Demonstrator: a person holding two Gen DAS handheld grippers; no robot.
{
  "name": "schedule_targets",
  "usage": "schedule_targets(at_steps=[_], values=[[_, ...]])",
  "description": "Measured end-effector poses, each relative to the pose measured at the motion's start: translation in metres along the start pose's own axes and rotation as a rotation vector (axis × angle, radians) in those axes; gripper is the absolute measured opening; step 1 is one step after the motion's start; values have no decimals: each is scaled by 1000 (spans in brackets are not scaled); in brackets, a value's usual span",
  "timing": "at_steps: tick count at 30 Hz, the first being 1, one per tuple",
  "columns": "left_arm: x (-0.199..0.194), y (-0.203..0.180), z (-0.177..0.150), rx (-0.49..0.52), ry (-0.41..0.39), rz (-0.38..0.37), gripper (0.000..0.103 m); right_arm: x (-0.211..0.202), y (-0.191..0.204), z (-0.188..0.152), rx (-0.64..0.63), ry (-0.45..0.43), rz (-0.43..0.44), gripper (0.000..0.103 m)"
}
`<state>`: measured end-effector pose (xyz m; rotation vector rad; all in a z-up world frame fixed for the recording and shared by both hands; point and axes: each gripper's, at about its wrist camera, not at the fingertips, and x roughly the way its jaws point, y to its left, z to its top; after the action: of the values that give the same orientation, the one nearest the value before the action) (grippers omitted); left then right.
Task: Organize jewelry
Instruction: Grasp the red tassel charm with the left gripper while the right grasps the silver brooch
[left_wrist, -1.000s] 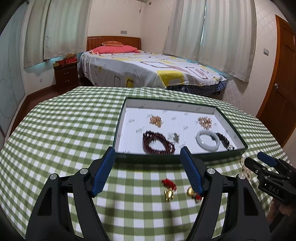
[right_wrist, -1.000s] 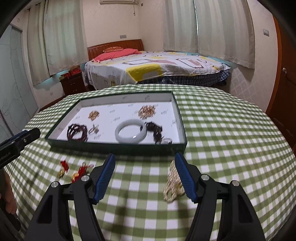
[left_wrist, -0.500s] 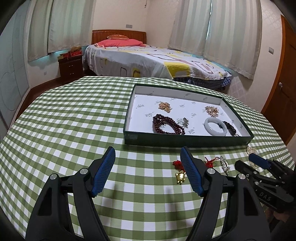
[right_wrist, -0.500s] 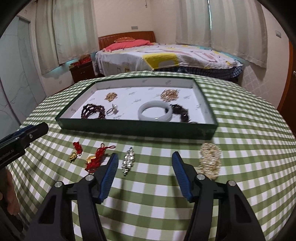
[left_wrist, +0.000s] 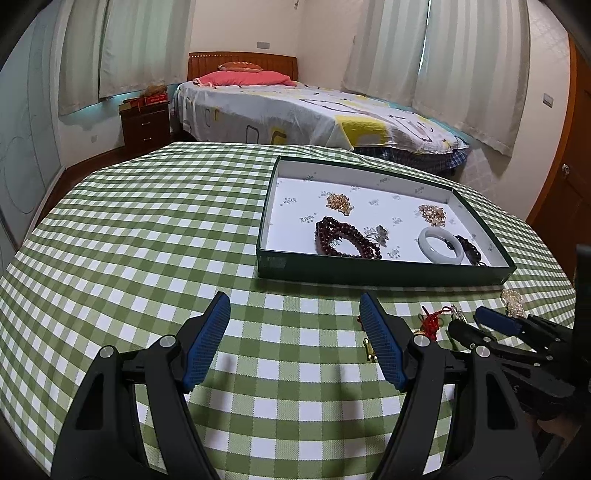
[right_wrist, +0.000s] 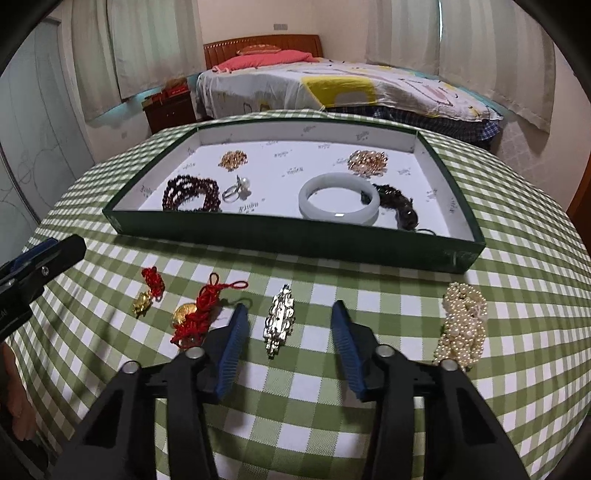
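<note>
Between tray edge (right_wrist: 295, 245) and right gripper (right_wrist: 288, 325), silver brooch (right_wrist: 279, 319) amid closing, untouching fingers (right_wrist: 232, 350).

The left gripper (left_wrist: 293, 334) tilts downward, its blue-padded jaws spread wide with nothing between them. The right gripper (right_wrist: 290, 330) angles down more steeply; its jaws have just been closing, not yet gripping anything.

right hand-held gripper (right_wrist: 288, 325): it has come from over the pearls (right_wrist: 461, 325) near the surface's right edge to straddle the silver brooch (right_wrist: 279, 319)
jaws: they have just been closing, with the brooch between them but untouched
left hand-held gripper (left_wrist: 295, 343): it has drawn back from the tray (left_wrist: 369, 275)
</note>
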<state>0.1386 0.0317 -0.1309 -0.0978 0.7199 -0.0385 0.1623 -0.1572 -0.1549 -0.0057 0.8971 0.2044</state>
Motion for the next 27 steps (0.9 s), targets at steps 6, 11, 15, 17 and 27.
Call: schedule_targets(at_steps=[6,11,15,17,27], values=[[3,-3,-3,4,14,-6,71,-3,3,-3,-30,-2,-1,19],[5,-9,-6,20,26,-16,69,-5,0,-5,-20,-6,6,17],[8,-17,-7,36,38,-31,68,-9,-7,-8,-6,-11,4,17],[11,-23,-7,45,45,-40,62,-11,-12,-10,4,-16,2,17],[41,-47,-9,71,133,-82,46,-13,-30,-13,50,-26,11,17]])
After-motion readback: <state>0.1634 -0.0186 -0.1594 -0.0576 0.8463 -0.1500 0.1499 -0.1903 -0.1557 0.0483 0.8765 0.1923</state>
